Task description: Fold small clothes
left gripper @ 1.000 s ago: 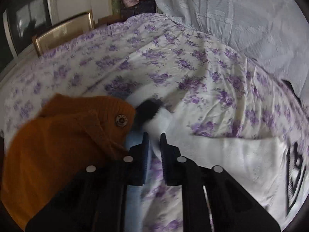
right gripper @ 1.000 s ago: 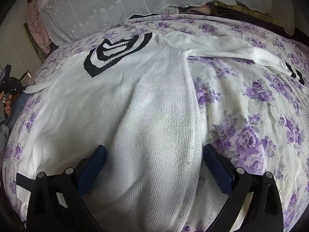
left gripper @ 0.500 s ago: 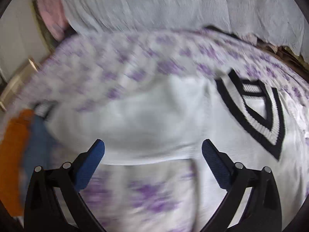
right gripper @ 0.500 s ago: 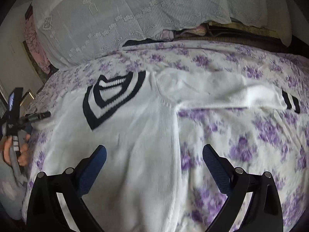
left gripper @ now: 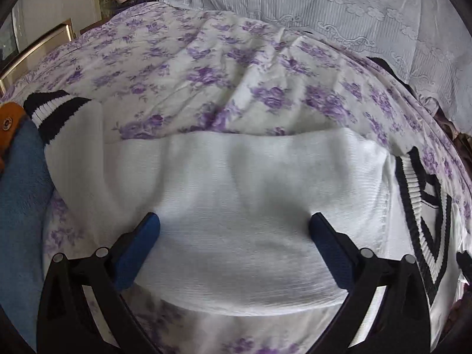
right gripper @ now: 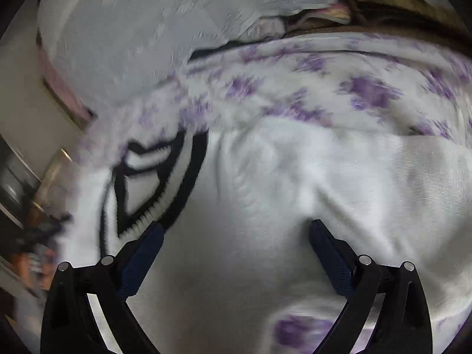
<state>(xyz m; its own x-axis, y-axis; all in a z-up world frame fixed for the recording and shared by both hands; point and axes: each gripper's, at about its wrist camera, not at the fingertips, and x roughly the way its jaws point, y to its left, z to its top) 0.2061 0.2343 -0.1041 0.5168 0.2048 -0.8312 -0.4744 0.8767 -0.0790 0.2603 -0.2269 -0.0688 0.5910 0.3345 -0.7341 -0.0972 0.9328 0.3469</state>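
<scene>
A white knit sweater (left gripper: 236, 183) with a black-and-white striped V-neck (left gripper: 424, 206) lies spread on a bed with a purple-flowered sheet (left gripper: 206, 73). Its left sleeve stretches out to a black-striped cuff (left gripper: 53, 112). My left gripper (left gripper: 233, 227) is open, its blue pads (left gripper: 138, 250) astride the sleeve near the shoulder. In the right wrist view the sweater (right gripper: 265, 206) fills the middle, with the V-neck (right gripper: 153, 183) to the left. My right gripper (right gripper: 236, 236) is open and empty over the body just right of the neck. That view is blurred.
A blue garment (left gripper: 20, 191) and an orange knit piece with a button (left gripper: 8, 118) lie at the left. A white embroidered coverlet (left gripper: 339, 8) is heaped at the head of the bed. A gold-framed furniture edge (left gripper: 38, 47) stands beyond the bed's left side.
My left gripper let go of the sleeve cuff, opened wide, and swung right to the sleeve near the shoulder. My right gripper moved up from the sweater's lower body to beside the V-neck.
</scene>
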